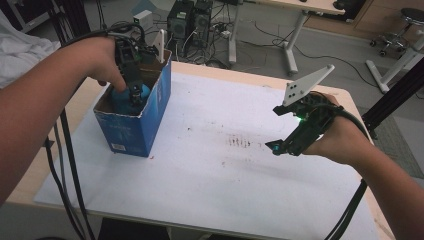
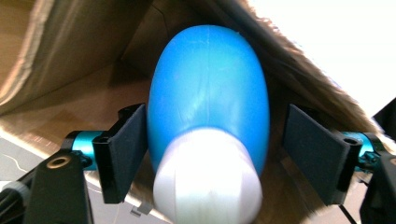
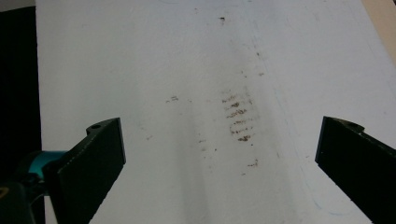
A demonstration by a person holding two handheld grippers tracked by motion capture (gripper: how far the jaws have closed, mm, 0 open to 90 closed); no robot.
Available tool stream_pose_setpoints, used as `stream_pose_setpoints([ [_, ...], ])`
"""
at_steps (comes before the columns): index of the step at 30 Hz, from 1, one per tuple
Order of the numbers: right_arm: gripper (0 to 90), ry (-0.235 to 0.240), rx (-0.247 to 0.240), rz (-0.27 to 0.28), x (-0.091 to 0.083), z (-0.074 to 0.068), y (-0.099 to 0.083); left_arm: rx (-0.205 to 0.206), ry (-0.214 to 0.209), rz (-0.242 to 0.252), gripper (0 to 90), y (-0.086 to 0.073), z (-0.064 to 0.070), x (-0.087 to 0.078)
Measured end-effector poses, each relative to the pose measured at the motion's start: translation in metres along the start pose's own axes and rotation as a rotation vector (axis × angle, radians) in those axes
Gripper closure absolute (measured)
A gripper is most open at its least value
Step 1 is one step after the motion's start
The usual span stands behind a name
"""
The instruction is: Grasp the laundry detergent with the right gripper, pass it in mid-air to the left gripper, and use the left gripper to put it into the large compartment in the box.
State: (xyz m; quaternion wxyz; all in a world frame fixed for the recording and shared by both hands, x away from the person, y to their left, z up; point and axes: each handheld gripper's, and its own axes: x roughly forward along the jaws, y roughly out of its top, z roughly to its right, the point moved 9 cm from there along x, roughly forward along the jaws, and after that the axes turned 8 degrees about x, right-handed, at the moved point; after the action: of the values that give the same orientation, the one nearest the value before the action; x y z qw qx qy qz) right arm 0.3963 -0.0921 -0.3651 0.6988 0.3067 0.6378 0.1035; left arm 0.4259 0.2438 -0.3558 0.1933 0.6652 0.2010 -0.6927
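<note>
high view: left gripper [image 1: 136, 92] down inside the blue cardboard box [image 1: 150, 117] at the worktop's [image 1: 210, 180] far-left corner, tip at a blue object [image 1: 122, 100] sitting in the box. right gripper [image 1: 286, 145] hovering over the white sheet near the right edge, well apart from the box, carrying nothing.

left gripper view: blue bottle-like object with white end [image 2: 208, 121] centred between the pads. left pad [image 2: 128, 149] touching or just beside its flank, right pad [image 2: 315, 156] standing clear with a visible gap. so spread, not clamped. brown box walls [image 2: 70, 60] all around, object resting against the inner corner.

right gripper view: jaws wide apart over bare white sheet [image 3: 140, 60], with brown smudge marks [image 3: 238, 119] on it, nothing between them.

status, judged from this: either just before a grasp or just after a drop into the box; cannot tell which direction. if picking out: approach and alignment done, closing, lift and clearing the box rim left. if placing in: object already resting in the box, only withdrawal left. right side idle either way.
</note>
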Motion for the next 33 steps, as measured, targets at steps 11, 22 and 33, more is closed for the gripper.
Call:
stream_pose_setpoints([
  [11,0.8,0.001,0.021,-0.028,-0.004,0.010,-0.006,0.053,0.051,0.019,16.3,0.009,0.011,-0.053],
  [22,0.8,0.006,-0.009,-0.138,-0.015,0.025,-0.012,0.214,0.043,0.008,10.2,0.041,0.042,-0.069],
  [33,0.8,-0.014,-0.006,-0.311,-0.032,0.053,-0.037,0.339,0.019,-0.016,6.7,0.071,0.053,-0.052],
])
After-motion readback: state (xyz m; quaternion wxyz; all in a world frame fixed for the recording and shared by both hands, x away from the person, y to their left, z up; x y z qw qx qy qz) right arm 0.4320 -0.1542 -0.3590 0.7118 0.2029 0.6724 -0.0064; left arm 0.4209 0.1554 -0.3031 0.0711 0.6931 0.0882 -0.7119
